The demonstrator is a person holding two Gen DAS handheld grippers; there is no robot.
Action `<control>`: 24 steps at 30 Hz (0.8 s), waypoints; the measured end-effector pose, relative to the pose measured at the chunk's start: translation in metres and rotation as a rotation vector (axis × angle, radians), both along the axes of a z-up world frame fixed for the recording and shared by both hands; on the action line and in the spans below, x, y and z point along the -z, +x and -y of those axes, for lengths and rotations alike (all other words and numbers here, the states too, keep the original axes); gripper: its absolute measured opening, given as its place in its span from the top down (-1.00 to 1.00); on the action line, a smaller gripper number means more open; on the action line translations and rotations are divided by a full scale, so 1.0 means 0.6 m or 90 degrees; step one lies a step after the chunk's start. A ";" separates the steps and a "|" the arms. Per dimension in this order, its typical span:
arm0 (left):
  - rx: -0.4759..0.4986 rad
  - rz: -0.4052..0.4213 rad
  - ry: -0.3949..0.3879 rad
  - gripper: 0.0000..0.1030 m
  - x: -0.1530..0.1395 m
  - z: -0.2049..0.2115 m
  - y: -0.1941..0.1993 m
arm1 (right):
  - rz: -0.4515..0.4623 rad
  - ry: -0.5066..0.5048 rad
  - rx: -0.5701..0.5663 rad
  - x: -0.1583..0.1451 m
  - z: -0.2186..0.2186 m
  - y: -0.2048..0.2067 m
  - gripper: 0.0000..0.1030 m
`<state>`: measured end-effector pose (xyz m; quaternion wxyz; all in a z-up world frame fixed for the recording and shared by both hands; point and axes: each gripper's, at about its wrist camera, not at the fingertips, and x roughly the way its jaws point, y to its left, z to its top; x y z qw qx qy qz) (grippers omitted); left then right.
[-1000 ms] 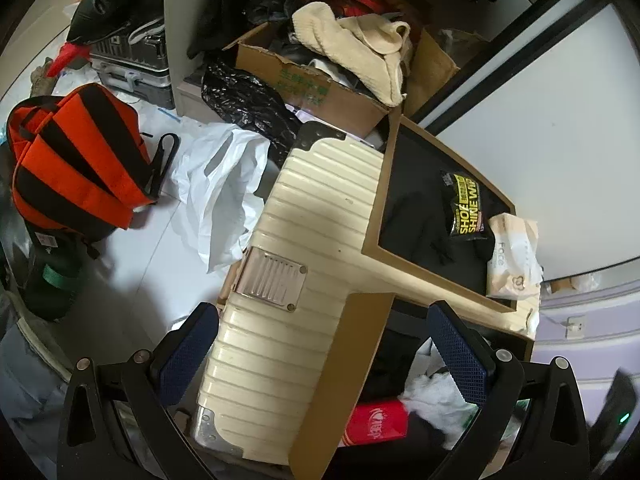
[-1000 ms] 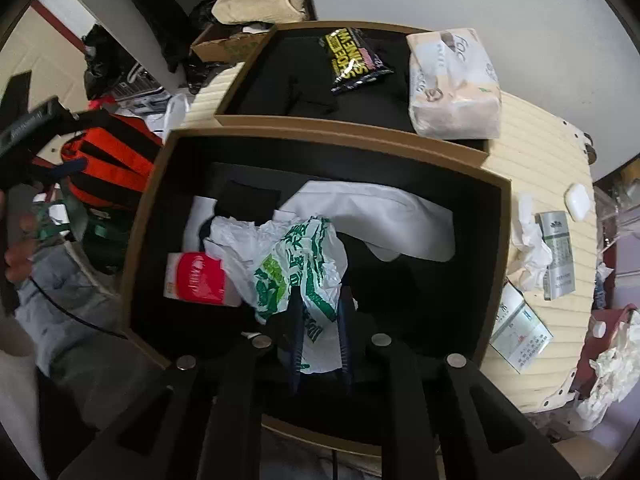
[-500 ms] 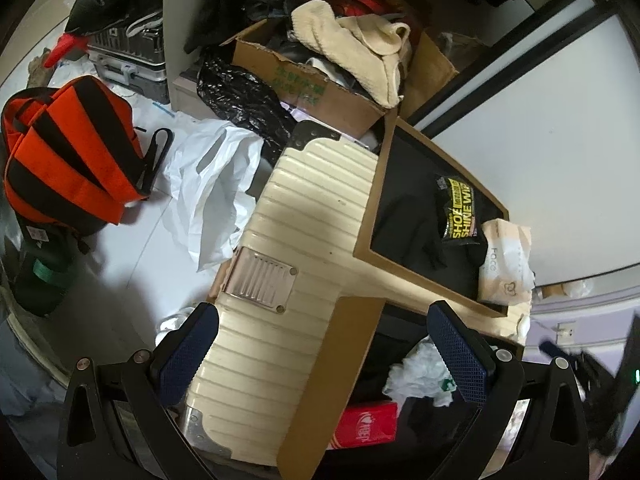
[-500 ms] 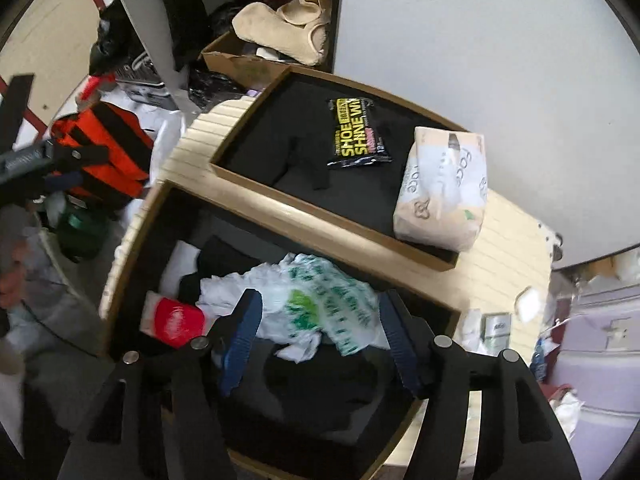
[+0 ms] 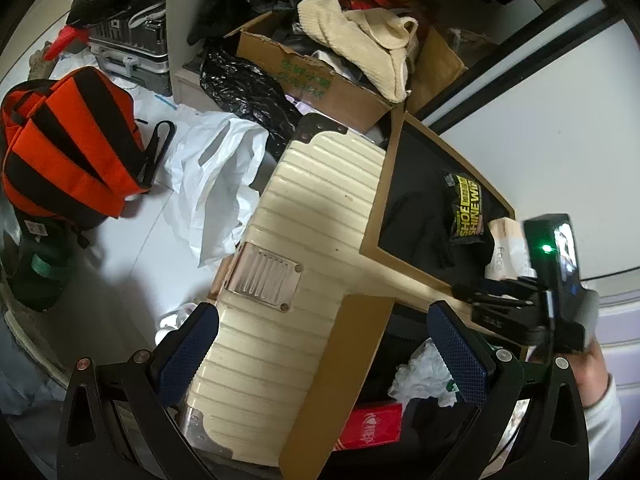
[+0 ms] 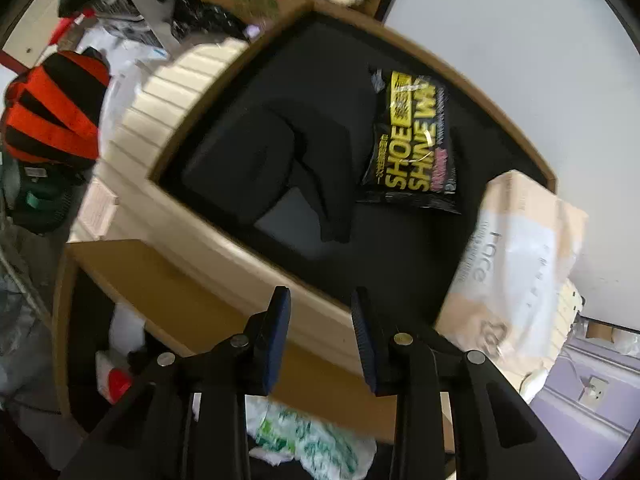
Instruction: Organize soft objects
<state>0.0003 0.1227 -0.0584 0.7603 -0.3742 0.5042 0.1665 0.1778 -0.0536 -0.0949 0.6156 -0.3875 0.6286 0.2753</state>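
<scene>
A green-and-white plastic bag (image 6: 308, 444) lies in the near black-lined tray (image 6: 192, 292), below my right gripper (image 6: 320, 332), which is open and empty, over the tan rim between the two trays. The far tray (image 6: 256, 112) holds black cloth (image 6: 280, 152), a black-and-yellow shoe-shine wipes pack (image 6: 412, 148) and a beige tissue pack (image 6: 516, 264). My left gripper (image 5: 324, 356) is open and empty above the cream ribbed suitcase (image 5: 316, 216). The bag (image 5: 424, 372), wipes pack (image 5: 466, 204) and the right gripper's body (image 5: 552, 280) show in the left wrist view.
An orange-and-black striped backpack (image 5: 64, 144) and a white plastic bag (image 5: 216, 184) lie on the floor at left. A cardboard box (image 5: 320, 76) with a cream knit garment (image 5: 360, 40) stands behind the suitcase. A red packet (image 5: 372, 428) lies in the near tray.
My right gripper let go of the green-and-white bag into the near tray, opened, and moved forward over the tray divider toward the far tray. The left gripper barely shifted.
</scene>
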 end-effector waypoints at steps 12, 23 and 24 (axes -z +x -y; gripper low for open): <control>0.006 -0.004 -0.006 -1.00 0.004 0.006 0.004 | -0.096 0.043 0.094 0.019 -0.002 0.028 0.46; 0.002 -0.002 -0.012 -1.00 0.005 0.004 0.004 | -0.118 -0.005 0.189 0.068 0.059 0.038 0.46; 0.002 -0.002 -0.012 -1.00 0.005 0.004 0.004 | -0.128 -0.002 0.201 0.071 0.068 0.037 0.46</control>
